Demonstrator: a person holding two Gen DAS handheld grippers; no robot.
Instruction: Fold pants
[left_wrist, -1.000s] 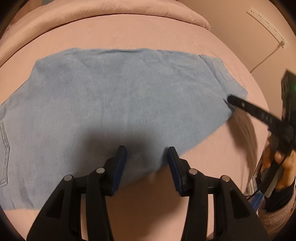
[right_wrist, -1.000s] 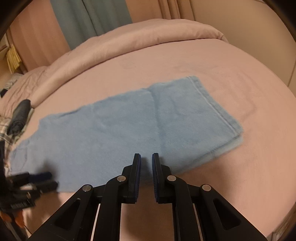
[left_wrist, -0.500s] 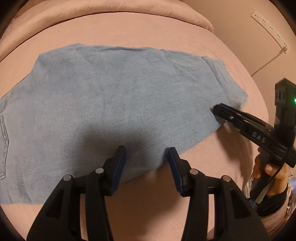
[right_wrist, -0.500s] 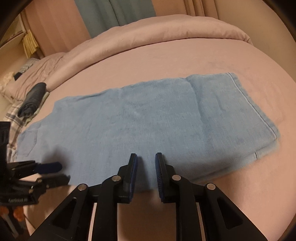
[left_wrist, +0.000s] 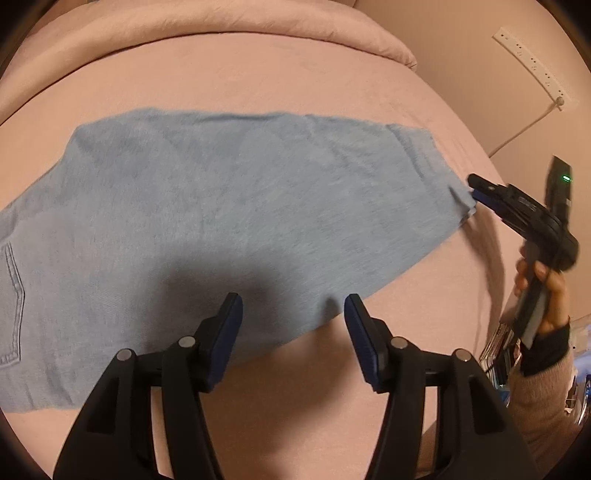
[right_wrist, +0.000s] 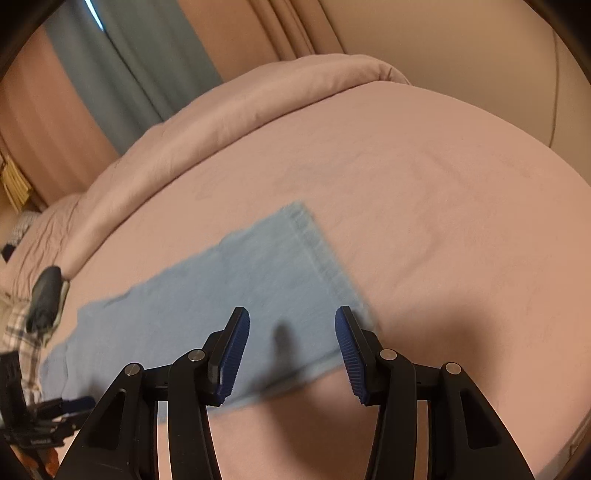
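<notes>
We see dim, warm, pinkish light in both views, with no glare. In the left wrist view a soft dark shadow lies on the pants (left_wrist: 236, 206) at 6 o'clock, just above the left gripper (left_wrist: 293, 314). In the right wrist view the pants (right_wrist: 229, 295) are smeared by motion blur (the hem edge most of all), and a broad shadow falls on the bed (right_wrist: 461, 221) at 4 o'clock. Fisheye bending curves every edge, and black vignette fills the corners.

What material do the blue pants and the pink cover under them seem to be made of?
Pants: likely light-washed denim, matte, with stitched hem and pocket seams. Cover: soft matte woven fabric, perhaps cotton; it wrinkles gently, though blur hides the weave.
</notes>
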